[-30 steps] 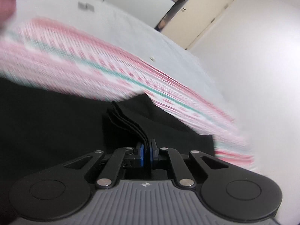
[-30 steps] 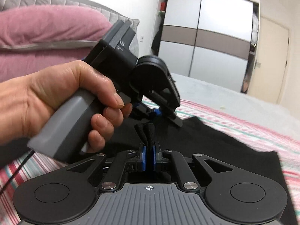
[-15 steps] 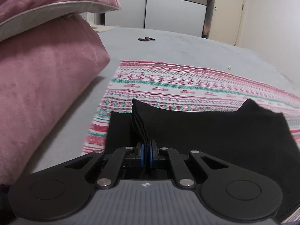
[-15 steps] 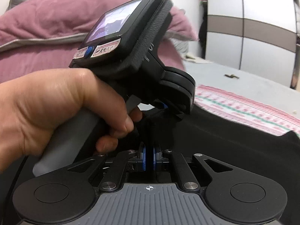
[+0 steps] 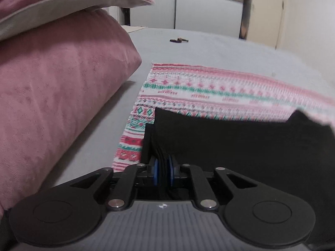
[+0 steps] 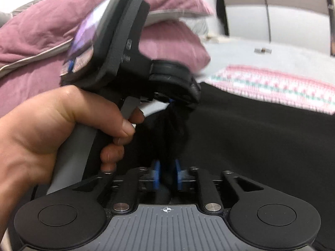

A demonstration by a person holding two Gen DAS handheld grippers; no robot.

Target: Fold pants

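Pants (image 5: 240, 146), black, lie spread over a patterned cloth (image 5: 209, 87) on the grey bed (image 5: 209, 50). Left wrist view: left gripper (image 5: 164, 172) is clamped on several stacked layers of pants fabric at their left edge; pink pillows (image 5: 58, 87) sit just left, small dark object (image 5: 179, 40) farther back on bed. Right wrist view: right gripper (image 6: 166, 174) has its blue pads (image 6: 156, 173) pinching a bunched fold of pants w/ a slightly wider gap; person's hand (image 6: 69, 129) grips the left gripper's handle right in front, its tip also buried in the same bunch.
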